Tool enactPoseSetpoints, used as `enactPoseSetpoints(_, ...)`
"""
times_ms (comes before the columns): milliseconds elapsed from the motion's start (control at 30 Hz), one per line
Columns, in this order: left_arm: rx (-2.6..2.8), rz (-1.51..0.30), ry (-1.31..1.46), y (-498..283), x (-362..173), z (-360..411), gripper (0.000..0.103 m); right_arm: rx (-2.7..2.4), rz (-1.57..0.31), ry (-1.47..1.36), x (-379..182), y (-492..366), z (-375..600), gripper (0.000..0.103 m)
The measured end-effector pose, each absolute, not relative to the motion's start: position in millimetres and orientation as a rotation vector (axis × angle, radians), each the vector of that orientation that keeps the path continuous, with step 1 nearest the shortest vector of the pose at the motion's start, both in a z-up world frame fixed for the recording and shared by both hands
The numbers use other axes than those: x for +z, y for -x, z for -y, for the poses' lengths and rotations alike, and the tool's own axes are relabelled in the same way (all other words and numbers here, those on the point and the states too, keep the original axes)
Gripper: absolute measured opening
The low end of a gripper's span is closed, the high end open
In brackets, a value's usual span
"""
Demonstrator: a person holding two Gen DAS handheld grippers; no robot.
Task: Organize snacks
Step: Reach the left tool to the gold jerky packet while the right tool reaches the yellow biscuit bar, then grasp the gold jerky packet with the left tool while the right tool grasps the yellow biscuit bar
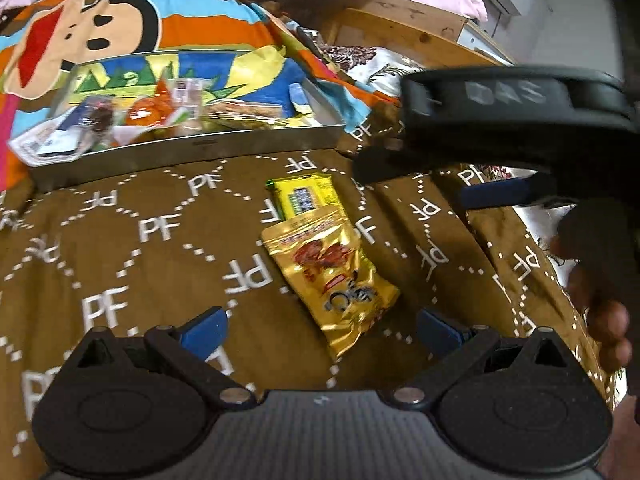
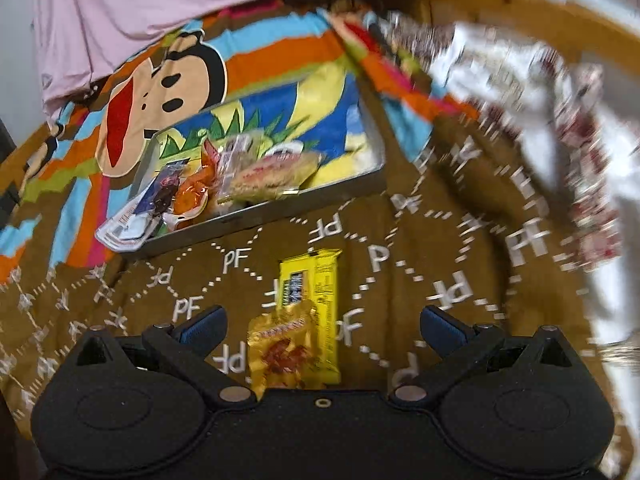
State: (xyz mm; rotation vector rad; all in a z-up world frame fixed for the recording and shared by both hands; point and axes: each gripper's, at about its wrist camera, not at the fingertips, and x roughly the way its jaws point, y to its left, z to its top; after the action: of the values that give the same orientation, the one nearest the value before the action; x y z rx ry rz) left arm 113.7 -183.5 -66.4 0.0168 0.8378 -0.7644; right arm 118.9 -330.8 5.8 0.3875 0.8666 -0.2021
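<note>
a brown bedspread (image 1: 140, 248) printed with white "pf" letters covers a bed, with a bright cartoon monkey blanket (image 1: 100, 20) and a pink sheet behind it. a shallow metal tray (image 1: 192, 148) sits on the soft cover and already holds several snacks: an orange packet (image 1: 148, 114), a pale cracker pack (image 1: 244, 110) and a white wrapper (image 1: 40, 140) that hangs over the tray's left rim. two snacks still lie on the bedspread just in front of the tray: a yellow bar (image 1: 304, 196) and a gold pouch (image 1: 332, 276) whose top edge overlaps the bar's near end. the left tongs (image 1: 322, 330) hang spread wide with nothing between them, the pouch lying just ahead of the gap. the right tongs (image 2: 322, 326) are also spread and empty, low over the same two packets, and their view is smeared at the right, which suggests quick motion. the risks look plain. both tongs aim at the same small spot, so they could knock into each other. since the pouch lies on the bar, a pinch on either could drag the other along or flick it aside. the foil looks slick and puffy, so a shallow pinch may slip. the bed gives under pressure, so pushing down could bury a flat packet in the fabric or tip the tray. the overhanging wrapper could slide out if the tray is bumped.
</note>
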Motion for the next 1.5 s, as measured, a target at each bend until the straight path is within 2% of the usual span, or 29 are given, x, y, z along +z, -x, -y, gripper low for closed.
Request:
enactPoseSetpoints(133, -0.775, -0.839, -0.03, -120, -74, 198, 0.103, -0.151, -0.912, -0.538, -11, -147, 348, 0.102)
enactPoseSetpoints(200, -0.766, -0.837, -0.052, -122, -78, 204, 0.103, -0.136, -0.925, -0.52, -15, -158, 348, 0.102)
enactPoseSetpoints(400, -0.757, -0.799, -0.114, -123, -84, 213, 0.102, -0.181, -0.921, -0.38, -23, -176, 344, 0.092)
enactPoseSetpoints(600, -0.737, -0.796, -0.094, -125, -84, 209, 0.093, -0.161, -0.926, -0.374, -29, -187, 335, 0.089)
enactPoseSetpoints(700, -0.73, -0.799, -0.092, -123, -82, 207, 0.088, -0.153, -0.964, -0.324, -35, -192, 325, 0.084)
enactPoseSetpoints(867, -0.712, -0.792, -0.129, -119, -81, 207, 0.081, -0.179, -0.995, -0.223, -40, -193, 320, 0.064)
enactPoseSetpoints(1033, -0.66, -0.814, -0.079, -125, -80, 198, 0.069, -0.189, -0.987, -0.249, -39, -190, 330, 0.054)
enactPoseSetpoints(1200, -0.6, -0.831, -0.059, -130, -75, 189, 0.065, -0.2, -0.979, -0.299, -38, -185, 337, 0.054)
enactPoseSetpoints(1267, -0.596, -0.846, -0.04, -134, -74, 183, 0.064, -0.209, -0.98, -0.316, -36, -183, 338, 0.057)
enactPoseSetpoints(1333, -0.597, -0.861, -0.01, -140, -72, 177, 0.067, -0.219, -0.983, -0.344, -34, -179, 337, 0.062)
enactPoseSetpoints(1400, -0.572, -0.862, 0.027, -144, -70, 170, 0.074, -0.231, -1.001, -0.348, -32, -174, 335, 0.063)
enactPoseSetpoints(1500, -0.525, -0.866, 0.047, -153, -73, 163, 0.074, -0.24, -1.027, -0.3, -30, -165, 326, 0.064)
